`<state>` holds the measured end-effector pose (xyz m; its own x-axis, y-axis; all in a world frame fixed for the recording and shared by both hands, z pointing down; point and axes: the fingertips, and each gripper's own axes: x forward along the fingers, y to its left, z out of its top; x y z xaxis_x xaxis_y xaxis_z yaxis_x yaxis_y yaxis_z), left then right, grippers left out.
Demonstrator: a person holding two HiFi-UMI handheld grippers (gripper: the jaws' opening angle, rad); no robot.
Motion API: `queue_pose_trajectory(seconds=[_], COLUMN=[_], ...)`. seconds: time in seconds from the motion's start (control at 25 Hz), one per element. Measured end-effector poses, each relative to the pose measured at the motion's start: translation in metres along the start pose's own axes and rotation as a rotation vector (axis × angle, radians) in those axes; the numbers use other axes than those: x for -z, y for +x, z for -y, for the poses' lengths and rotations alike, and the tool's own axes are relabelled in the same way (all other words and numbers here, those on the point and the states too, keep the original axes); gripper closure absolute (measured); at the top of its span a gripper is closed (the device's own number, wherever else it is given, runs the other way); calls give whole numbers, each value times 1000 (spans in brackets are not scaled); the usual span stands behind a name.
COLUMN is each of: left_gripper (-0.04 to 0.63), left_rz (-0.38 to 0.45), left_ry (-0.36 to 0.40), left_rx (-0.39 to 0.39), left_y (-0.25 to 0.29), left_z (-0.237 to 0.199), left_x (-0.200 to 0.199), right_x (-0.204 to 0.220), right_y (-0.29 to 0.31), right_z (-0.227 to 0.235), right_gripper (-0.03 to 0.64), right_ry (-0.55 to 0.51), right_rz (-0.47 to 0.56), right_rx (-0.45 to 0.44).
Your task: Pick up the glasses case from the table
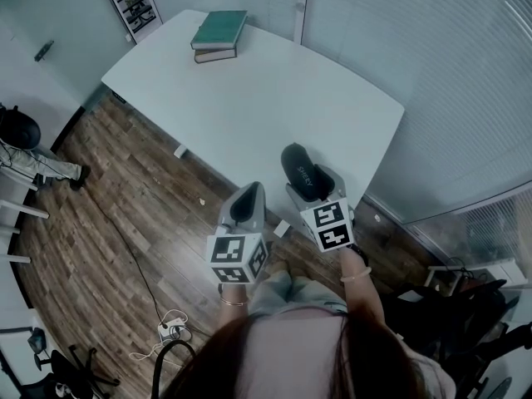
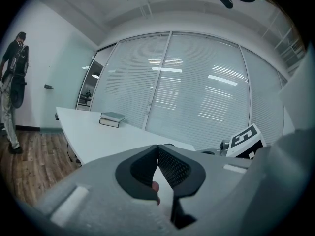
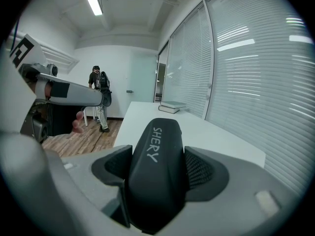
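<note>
Currently: right gripper (image 3: pixel 157 170), fingers clamped on both sides of black glasses case (image 3: pixel 155 146), at 5 o'clock edge of white tabletop (image 1: pixel 249 98). Left gripper (image 2: pixel 158 149), fingers closed tip to tip, empty. Books (image 1: pixel 219 36) at 11 o'clock.

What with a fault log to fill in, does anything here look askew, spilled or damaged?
Nothing stands out. The glasses case sits intact, lengthwise in the shut right gripper; the left gripper is shut and empty. On the table, the top book lies slightly skewed on the lower book, nothing more.
</note>
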<state>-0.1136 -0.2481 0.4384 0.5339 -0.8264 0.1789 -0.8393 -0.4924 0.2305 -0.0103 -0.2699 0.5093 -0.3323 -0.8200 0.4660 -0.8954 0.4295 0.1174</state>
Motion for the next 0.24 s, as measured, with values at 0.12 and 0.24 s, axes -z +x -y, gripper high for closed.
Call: queue_pose_trajectory(seconds=[0.12, 0.24], left_gripper=[584, 584], left_rz=[0, 2], left_ry=[2, 4], left_rx=[0, -1], left_y=[-2, -3], left_z=[6, 13], left_x=[1, 0], right_x=[2, 4], right_y=[-6, -11], right_z=[1, 4], right_gripper=[285, 285], right_ry=[-1, -2], right_rz=[2, 3], right_rx=[-1, -1])
